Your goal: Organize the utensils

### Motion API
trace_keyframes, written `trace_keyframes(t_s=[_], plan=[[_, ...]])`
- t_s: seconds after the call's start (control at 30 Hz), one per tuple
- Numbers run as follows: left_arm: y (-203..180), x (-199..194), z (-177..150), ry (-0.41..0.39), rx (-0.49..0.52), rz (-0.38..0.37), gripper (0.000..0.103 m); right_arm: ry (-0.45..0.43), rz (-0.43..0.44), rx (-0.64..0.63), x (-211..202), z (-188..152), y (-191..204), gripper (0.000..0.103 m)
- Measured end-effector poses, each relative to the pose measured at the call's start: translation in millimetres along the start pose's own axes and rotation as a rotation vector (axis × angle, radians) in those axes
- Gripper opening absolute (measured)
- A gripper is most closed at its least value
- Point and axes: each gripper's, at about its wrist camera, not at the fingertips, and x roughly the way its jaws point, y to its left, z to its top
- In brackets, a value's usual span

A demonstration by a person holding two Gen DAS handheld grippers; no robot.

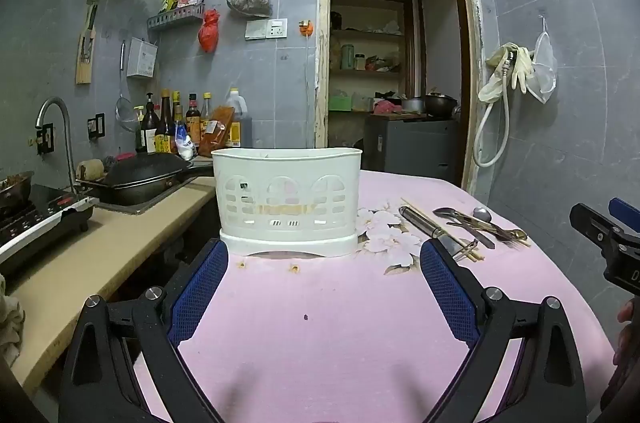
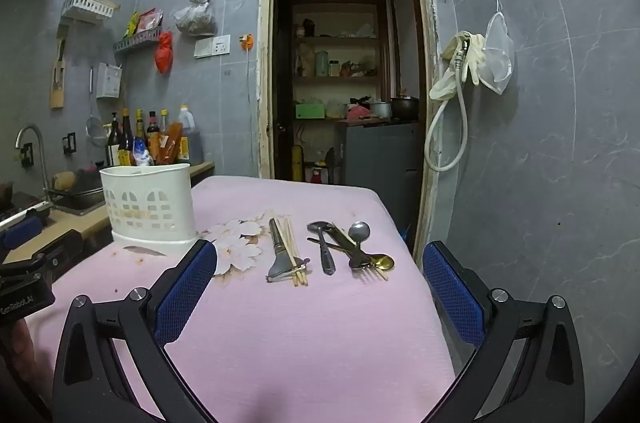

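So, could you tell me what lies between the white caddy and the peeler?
In the right wrist view, only floral-printed pink tablecloth lies between the white caddy and the peeler.

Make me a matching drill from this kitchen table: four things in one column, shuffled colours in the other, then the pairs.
Things:
1. utensil holder
2. tablecloth
3. chopsticks
4. right gripper pads

Colours:
A. pink
B. blue
C. white
D. pale wood

Pairs: 1-C, 2-A, 3-D, 4-B
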Motion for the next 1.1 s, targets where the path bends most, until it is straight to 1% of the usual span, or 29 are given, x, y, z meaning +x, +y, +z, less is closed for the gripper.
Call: trace_keyframes(t_s=[0.53,0.7,0.77,1.1], plan=[[3.1,0.6,-4.1,0.007,-0.004,-0.011,0.094,0.007,0.000,-0.002,2.6,-1.4,1.1,0.103],[9.2,5.0,-4.0,0.011,-0.003,-0.013,0.094,0.008,0.001,-0.001,1.5,-0.1,-0.9,0.103],[5.7,4.2,-5.7,0.013,-0.003,-0.010,0.094,0.009,0.001,0.000,6.3,-4.9,5.2,0.103],[5.0,5.7,-6.8,0.019,-0.005,-0.009,0.094,0.012,0.000,-0.004,8.0,-7.8,5.8,0.103]])
